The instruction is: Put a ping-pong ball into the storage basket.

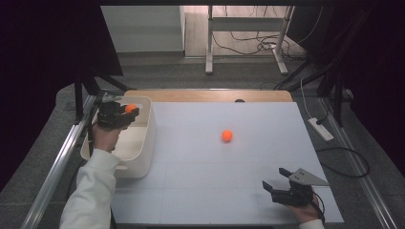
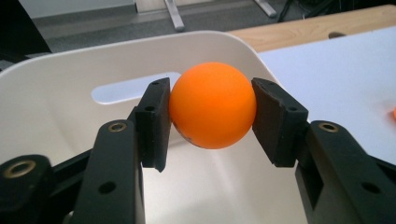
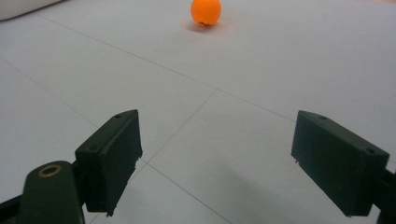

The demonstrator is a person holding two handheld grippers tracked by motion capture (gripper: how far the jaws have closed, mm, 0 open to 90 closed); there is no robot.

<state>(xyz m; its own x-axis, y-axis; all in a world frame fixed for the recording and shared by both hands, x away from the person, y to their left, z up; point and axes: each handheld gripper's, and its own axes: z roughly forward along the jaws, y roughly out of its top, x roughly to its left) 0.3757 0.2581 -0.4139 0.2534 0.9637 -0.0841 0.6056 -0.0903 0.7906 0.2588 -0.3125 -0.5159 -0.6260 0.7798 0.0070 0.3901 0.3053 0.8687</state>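
Over at about nine o'clock on the bench [image 1: 229,191], the left hand-held gripper [image 1: 128,113] hangs above the open top of a white bin [image 1: 145,143], near the bin's far end. It has an orange ball [image 1: 130,108] pinched between its two black pads [image 2: 156,121]. In the left gripper view the ball [image 2: 213,105] sits squarely in the gap, one pad pressed on each side, jaws closed only as far as the ball allows. Behind it runs the bin's pale inner wall [image 2: 56,112] with a long handle slot [image 2: 133,87] cut through it; the ball is up off the bin floor, held in the air.

A second orange ball [image 1: 227,136] lies loose on the white bench top, roughly at the centre, well apart from the bin and from both hands.

The right hand-held gripper [image 1: 276,180] is down at about five o'clock, close to the near edge, low over the surface. Its jaws stand wide apart with nothing between them. In the right gripper view they frame bare white bench, crossed by thin seam lines [image 3: 187,123], and the loose ball [image 3: 206,11] shows far ahead at twelve o'clock.

A white sleeve [image 1: 90,191] covers the left forearm.
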